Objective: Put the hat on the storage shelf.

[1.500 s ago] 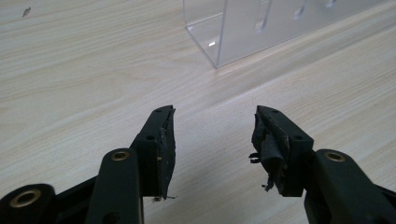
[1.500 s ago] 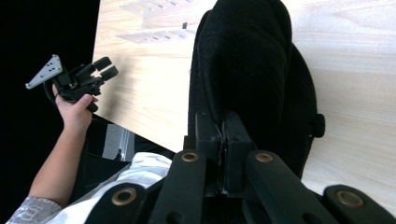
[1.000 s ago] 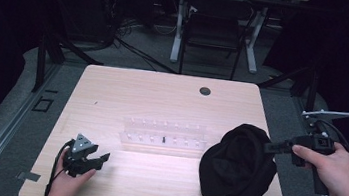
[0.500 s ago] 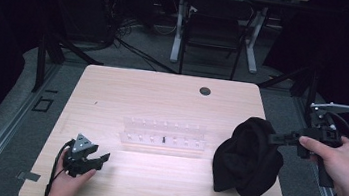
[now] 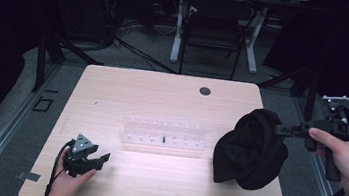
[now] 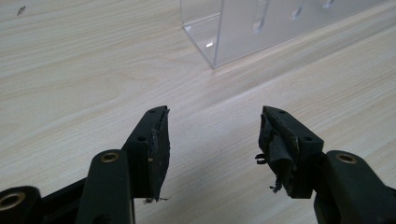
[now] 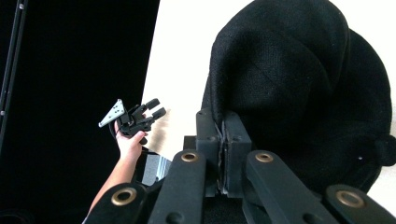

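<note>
— Well, what does the high view give?

— A black hat (image 5: 251,150) sits at the right side of the table (image 5: 162,96), its top edge lifted and its lower bulk resting on the wood near the right edge. The right gripper (image 5: 285,129) comes in level from the right and meets that raised edge. The left gripper (image 5: 99,159) rests near the front left corner, held in a hand (image 5: 67,185), well apart from the hat. Between them stands a clear rack (image 5: 165,137) (see-through plastic, with a small dark speck in it).

— And the left gripper view?

— The two black jaws stand wide apart with only bare wood between them, so that tool is released and grips nothing. A corner of the rack (image 6: 243,28) shows ahead of them, not touching.

— The right gripper view?

— There the jaws are clenched tight, pad against pad, with a fold of the hat (image 7: 299,79) pinched in the seam. The knit hangs as a dark mass beyond and to one side of the jaws. Farther off, past the table's edge, the other hand (image 7: 128,144) shows with the left gripper (image 7: 149,111), its jaws parted.

— Does the hat touch the rack?

— No, it lies just beside the rack's right end.
</note>
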A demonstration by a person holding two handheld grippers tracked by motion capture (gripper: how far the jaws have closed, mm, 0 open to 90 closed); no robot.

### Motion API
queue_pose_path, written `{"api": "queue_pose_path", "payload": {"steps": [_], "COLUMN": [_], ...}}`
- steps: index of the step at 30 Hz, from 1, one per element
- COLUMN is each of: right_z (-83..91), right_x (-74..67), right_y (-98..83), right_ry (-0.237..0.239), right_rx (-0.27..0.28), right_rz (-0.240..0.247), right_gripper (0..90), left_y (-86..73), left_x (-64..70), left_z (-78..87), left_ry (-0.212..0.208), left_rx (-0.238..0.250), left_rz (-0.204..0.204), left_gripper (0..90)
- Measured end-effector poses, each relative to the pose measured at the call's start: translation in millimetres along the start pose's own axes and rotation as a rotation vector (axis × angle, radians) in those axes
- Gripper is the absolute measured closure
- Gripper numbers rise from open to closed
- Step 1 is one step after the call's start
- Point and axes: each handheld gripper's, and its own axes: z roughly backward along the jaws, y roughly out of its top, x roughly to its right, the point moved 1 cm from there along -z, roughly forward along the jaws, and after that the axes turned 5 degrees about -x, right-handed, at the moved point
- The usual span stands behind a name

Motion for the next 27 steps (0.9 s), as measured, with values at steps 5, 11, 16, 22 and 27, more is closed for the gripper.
{"api": "queue_pose_path", "payload": {"steps": [5,11,16,22,27], "right_z": [2.0,4.6,8.7,9.3,6.3], "right_x": [-4.5,-12.5,-19.2,-28.3,-37.7], "right_y": [3.4,8.1,12.0,17.2,22.8], "right_ry": [-0.009,-0.013,-0.010,-0.003,-0.007], "right_rx": [-0.003,0.009,0.014,0.023,0.031], "right_rz": [0.009,0.008,0.018,0.032,0.042], "right_gripper": [88.1,88.1,88.1,88.1,88.1], "left_y": [0.0,0.0,0.0,0.1,0.2], "left_x": [-0.3,-0.3,-0.2,0.0,0.1], "left_z": [0.2,0.4,0.4,0.0,0.0], "left_ry": [0.002,0.001,0.002,0.000,0.000], "left_rx": [-0.003,-0.002,-0.002,0.000,0.001], "left_rz": [-0.003,-0.002,-0.002,-0.001,-0.001], "left_gripper": [43.3,43.3,43.4,43.3,43.4]}}
